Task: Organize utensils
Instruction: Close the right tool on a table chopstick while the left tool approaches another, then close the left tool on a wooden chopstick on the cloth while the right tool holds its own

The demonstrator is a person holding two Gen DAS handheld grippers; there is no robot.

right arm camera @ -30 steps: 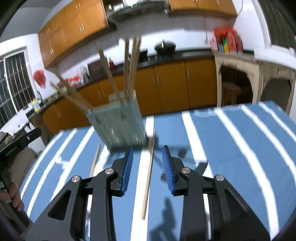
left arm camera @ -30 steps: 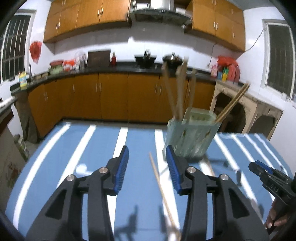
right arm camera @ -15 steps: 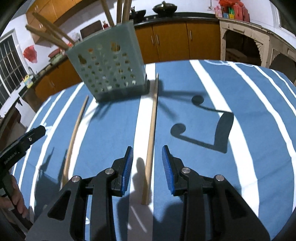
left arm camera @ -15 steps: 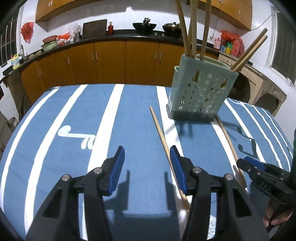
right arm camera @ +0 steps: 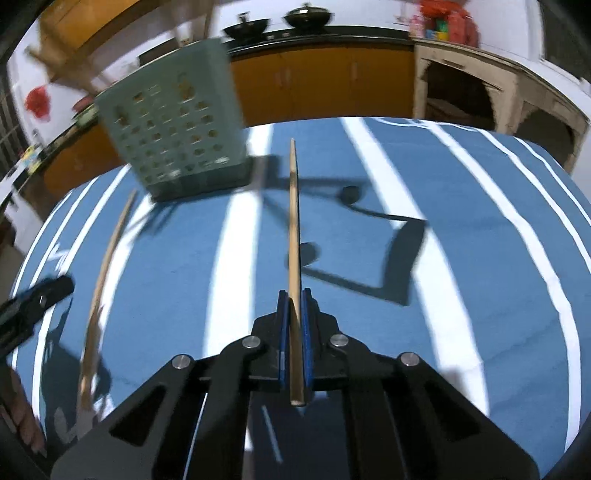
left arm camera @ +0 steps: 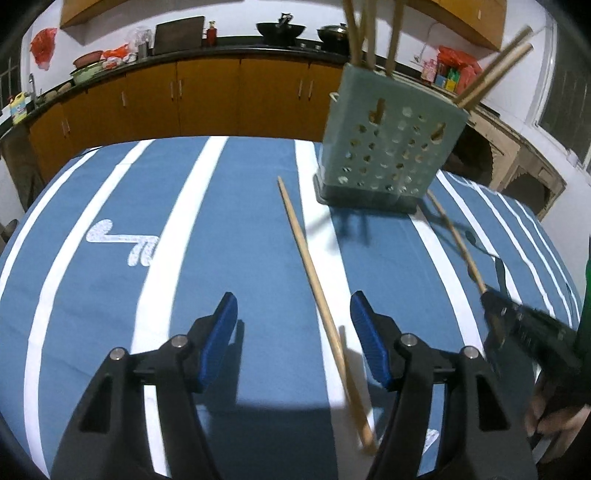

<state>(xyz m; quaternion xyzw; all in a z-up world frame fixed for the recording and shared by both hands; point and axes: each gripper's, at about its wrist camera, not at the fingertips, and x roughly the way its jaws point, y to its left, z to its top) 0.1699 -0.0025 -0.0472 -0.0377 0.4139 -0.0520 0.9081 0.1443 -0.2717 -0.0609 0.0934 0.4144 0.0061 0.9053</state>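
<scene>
1. A long, pale wooden chopstick runs lengthwise away from the right wrist camera, its thin tip aimed toward the back of the table just right of the pale green perforated plastic utensil holder; its thicker butt end pokes out behind the blue pads.
2. The right gripper has just closed its jaws and pinches this stick near the butt end, the pads tight against both sides.
3. A second wooden chopstick lies flat on the blue cloth with white stripes, slanting from in front of the holder's left corner back toward the left wrist camera, thin tip nearest the holder.
4. The left gripper has just been widening its jaws; they stand well apart over the cloth, the second stick's lower stretch lying between them, close to the right-hand pad, unpressed.
5. The holder stands upright on the cloth, several chopsticks rising from its top.
6. Behind the holder run brown kitchen cabinets.
</scene>
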